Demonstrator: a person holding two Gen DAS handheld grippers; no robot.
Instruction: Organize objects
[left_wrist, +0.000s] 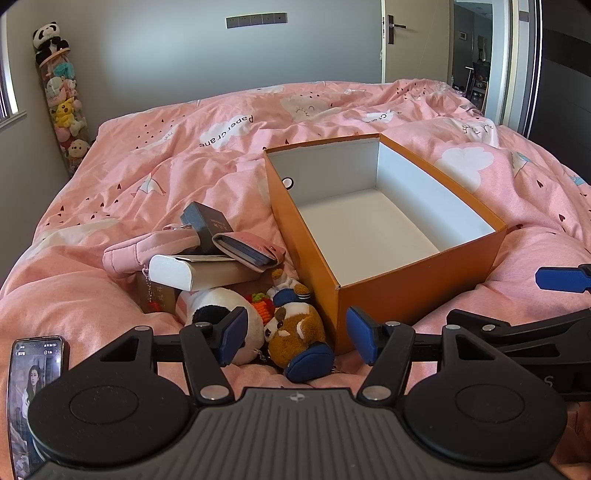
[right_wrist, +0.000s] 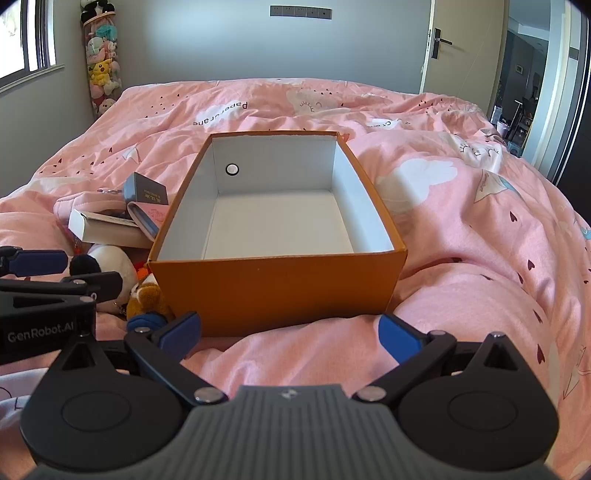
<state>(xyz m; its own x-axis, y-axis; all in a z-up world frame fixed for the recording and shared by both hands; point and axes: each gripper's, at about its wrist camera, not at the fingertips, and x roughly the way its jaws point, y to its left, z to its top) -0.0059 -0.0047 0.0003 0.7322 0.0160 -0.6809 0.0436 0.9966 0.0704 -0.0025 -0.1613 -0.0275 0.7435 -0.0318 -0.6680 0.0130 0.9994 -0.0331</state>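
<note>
An open orange box (left_wrist: 417, 284) with a white empty inside sits on the pink bed; it also shows in the right wrist view (right_wrist: 273, 288). Left of it lies a pile: a brown plush (left_wrist: 295, 332), a panda plush (left_wrist: 218, 306), a white case (left_wrist: 195, 273), a pink pouch (left_wrist: 147, 251), a pink wallet (left_wrist: 247, 251) and a dark small box (left_wrist: 207, 221). My left gripper (left_wrist: 295, 339) is open, its pads on either side of the brown plush, just short of it. My right gripper (right_wrist: 290, 334) is open and empty in front of the box's near wall.
A phone (left_wrist: 33, 387) with a lit screen lies at the near left of the bed. A tall clear tube of plush toys (left_wrist: 64, 99) stands by the far left wall. A door (right_wrist: 439, 40) is at the far right. The quilt (right_wrist: 461, 206) is rumpled.
</note>
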